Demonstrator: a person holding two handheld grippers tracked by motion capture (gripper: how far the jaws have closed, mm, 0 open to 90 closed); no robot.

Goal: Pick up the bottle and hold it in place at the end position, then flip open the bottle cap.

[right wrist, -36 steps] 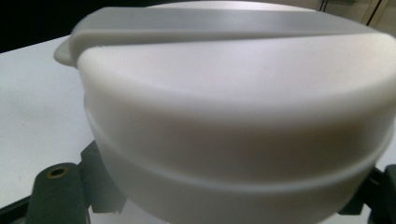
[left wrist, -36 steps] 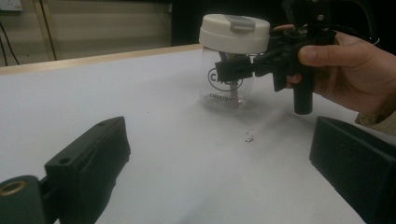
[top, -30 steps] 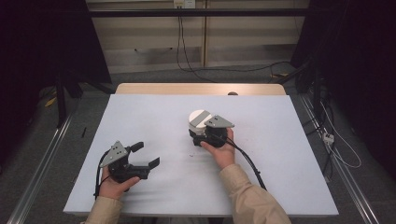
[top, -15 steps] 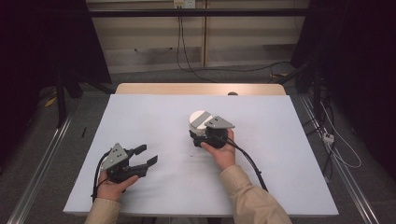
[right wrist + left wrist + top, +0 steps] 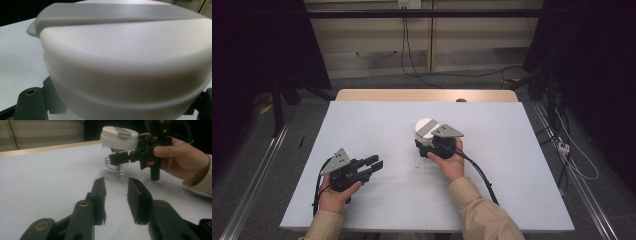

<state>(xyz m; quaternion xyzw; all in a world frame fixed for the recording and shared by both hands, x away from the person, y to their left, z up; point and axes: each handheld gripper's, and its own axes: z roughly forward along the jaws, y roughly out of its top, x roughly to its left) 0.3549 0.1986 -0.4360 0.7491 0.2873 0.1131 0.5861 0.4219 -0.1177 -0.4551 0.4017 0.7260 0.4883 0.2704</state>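
Nearest the tabletop's (image 5: 512, 200) front edge, toward its front left corner, the person's left hand (image 5: 333, 196) holds the left claw (image 5: 373, 164) low over the white surface, pointing toward the middle. Its jaws have just been closing and now stand a modest gap apart with nothing between them (the left gripper view shows bare white surface in that gap), so this claw grasps nothing. A black cable (image 5: 316, 192) trails from it back toward the front edge. Farther in, near the middle of the tabletop and a little to the right, the right hand (image 5: 447, 164) holds the right claw (image 5: 423, 142), which is clenched on a clear jar (image 5: 113, 168) just below its lid. The jar stands upright on the tabletop, and its white lid (image 5: 426, 126) carries a grey band (image 5: 123, 131) across the top. In the right gripper view the lid (image 5: 125, 57) looms very close, with the two black jaws at either side of the jar beneath it. The two claws are well apart. Beyond the white surface, a strip of bare wood (image 5: 427, 95) runs along the tabletop's far edge.
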